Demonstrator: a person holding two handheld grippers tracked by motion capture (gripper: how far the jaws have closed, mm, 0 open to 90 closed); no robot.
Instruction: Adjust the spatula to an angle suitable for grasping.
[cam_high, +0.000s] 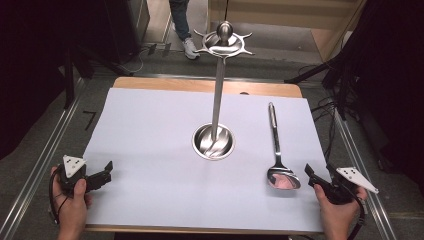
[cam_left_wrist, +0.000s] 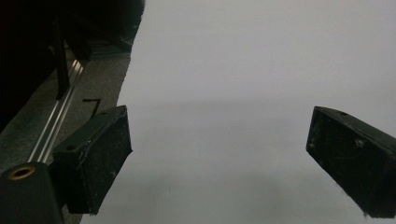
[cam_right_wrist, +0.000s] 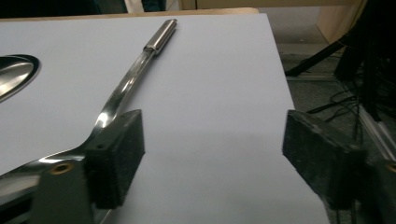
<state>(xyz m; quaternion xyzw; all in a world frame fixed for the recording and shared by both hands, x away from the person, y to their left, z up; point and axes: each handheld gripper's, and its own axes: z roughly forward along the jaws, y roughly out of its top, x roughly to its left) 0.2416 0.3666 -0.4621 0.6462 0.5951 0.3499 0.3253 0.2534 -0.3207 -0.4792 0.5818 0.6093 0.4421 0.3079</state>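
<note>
A steel ladle (cam_high: 278, 157) lies flat on the white-covered tabletop (cam_high: 150, 150), its bowl near the front right corner, handle pointing toward the far edge. The right tongs (cam_high: 311, 178) rest just beside the bowl, open, gripping nothing. The left tongs (cam_high: 106, 171) sit open near the front left corner. A metal utensil stand (cam_high: 214, 135) rises at the centre

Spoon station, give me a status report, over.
Left gripper open over bare sheet. Right gripper open beside the spoon, nothing held. Spoon flat on white sheet; stand apart. Path clear.
</note>
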